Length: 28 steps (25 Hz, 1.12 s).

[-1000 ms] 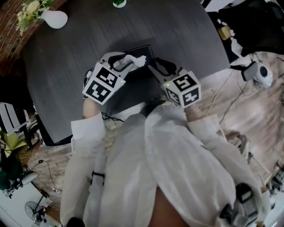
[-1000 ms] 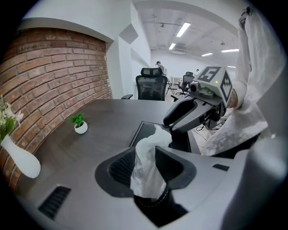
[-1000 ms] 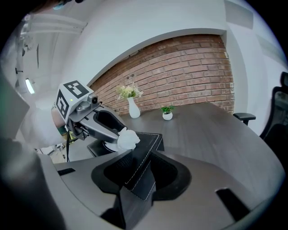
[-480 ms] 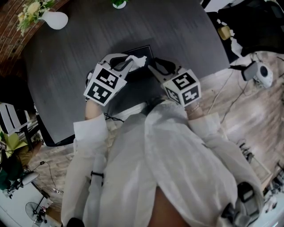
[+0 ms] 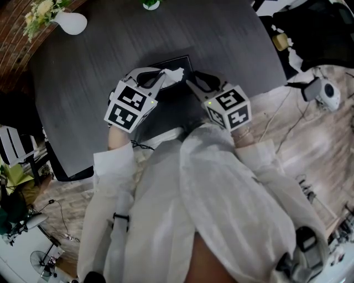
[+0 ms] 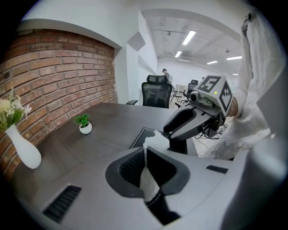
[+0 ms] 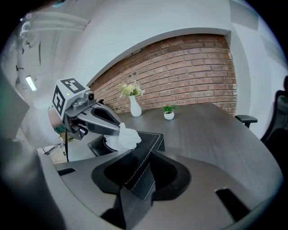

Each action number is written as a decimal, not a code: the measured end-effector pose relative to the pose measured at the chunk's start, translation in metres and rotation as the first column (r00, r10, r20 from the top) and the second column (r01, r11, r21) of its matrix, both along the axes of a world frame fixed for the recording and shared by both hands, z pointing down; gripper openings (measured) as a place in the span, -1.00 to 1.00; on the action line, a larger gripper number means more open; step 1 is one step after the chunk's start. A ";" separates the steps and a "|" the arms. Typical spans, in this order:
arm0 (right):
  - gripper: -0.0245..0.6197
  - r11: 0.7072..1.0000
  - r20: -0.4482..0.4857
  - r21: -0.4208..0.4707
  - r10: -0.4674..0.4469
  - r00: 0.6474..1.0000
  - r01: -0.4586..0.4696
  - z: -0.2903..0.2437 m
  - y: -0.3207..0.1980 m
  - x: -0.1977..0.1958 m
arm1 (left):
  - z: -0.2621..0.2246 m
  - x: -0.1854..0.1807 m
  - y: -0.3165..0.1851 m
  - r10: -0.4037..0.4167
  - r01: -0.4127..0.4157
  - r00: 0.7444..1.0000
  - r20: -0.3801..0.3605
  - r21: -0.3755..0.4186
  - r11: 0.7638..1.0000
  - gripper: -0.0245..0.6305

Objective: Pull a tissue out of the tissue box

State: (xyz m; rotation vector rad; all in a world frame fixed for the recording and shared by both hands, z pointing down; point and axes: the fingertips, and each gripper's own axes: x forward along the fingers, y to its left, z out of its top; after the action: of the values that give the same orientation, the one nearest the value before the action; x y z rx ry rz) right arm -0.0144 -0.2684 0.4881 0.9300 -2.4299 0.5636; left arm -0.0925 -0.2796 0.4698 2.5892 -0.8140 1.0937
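Note:
A black leather tissue box (image 5: 178, 62) lies on the dark round table (image 5: 94, 66), near its front edge. A white tissue (image 5: 175, 74) sticks up from the box's opening. My left gripper (image 5: 164, 77) reaches in from the left; its jaws are closing and pinch the tissue (image 6: 155, 140) between the pads. My right gripper (image 5: 191, 84) comes from the right and is shut on the near corner of the box (image 7: 145, 158). In the right gripper view the tissue (image 7: 127, 136) stands crumpled at the left gripper's fingertips (image 7: 113, 127).
A white vase with flowers (image 5: 69, 22) stands at the table's far left, and a small potted plant (image 5: 149, 4) at its far edge. Office chairs (image 6: 157, 92) stand beyond the table. Cables and a white device (image 5: 324, 92) lie on the floor at right.
The left gripper's jaws, open around the tissue a second ago, have closed onto it. Both hands stayed in place, and the right gripper kept its grip on the box.

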 end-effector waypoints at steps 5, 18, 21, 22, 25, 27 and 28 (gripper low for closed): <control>-0.55 1.000 -0.004 0.000 0.006 1.000 -0.006 0.000 0.000 0.001 | -0.005 0.000 0.001 -0.016 0.016 1.000 -0.016 0.007 1.000 -0.87; -0.55 1.000 -0.038 0.026 0.006 0.999 -0.005 0.000 0.002 -0.001 | -0.015 -0.003 0.003 -0.030 0.031 0.998 -0.050 0.018 0.999 -0.89; -0.55 1.000 -0.039 0.027 0.008 0.999 -0.007 -0.001 0.001 -0.001 | -0.017 -0.004 0.003 -0.033 0.034 0.998 -0.055 0.020 0.999 -0.89; -0.55 1.000 -0.039 0.028 0.009 0.999 -0.008 -0.001 0.001 0.000 | -0.017 -0.003 0.003 -0.034 0.035 0.998 -0.056 0.019 0.999 -0.89; -0.56 1.000 -0.039 0.029 0.013 0.999 -0.012 0.000 0.002 0.000 | -0.018 -0.004 0.004 -0.035 0.036 0.998 -0.061 0.012 0.999 -0.90; -0.56 0.999 -0.039 0.030 0.016 0.999 -0.015 0.000 0.002 -0.001 | -0.018 -0.006 0.005 -0.036 0.037 0.997 -0.064 0.010 0.999 -0.90; -0.56 0.999 -0.040 0.031 0.017 0.999 -0.016 0.000 0.002 -0.001 | -0.018 -0.006 0.005 -0.036 0.037 0.997 -0.065 0.010 0.999 -0.90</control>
State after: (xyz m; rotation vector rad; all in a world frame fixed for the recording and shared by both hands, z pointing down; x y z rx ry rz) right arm -0.0155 -0.2661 0.4886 0.9650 -2.4037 0.5105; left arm -0.0982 -0.2747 0.4519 2.5938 -0.8511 0.9918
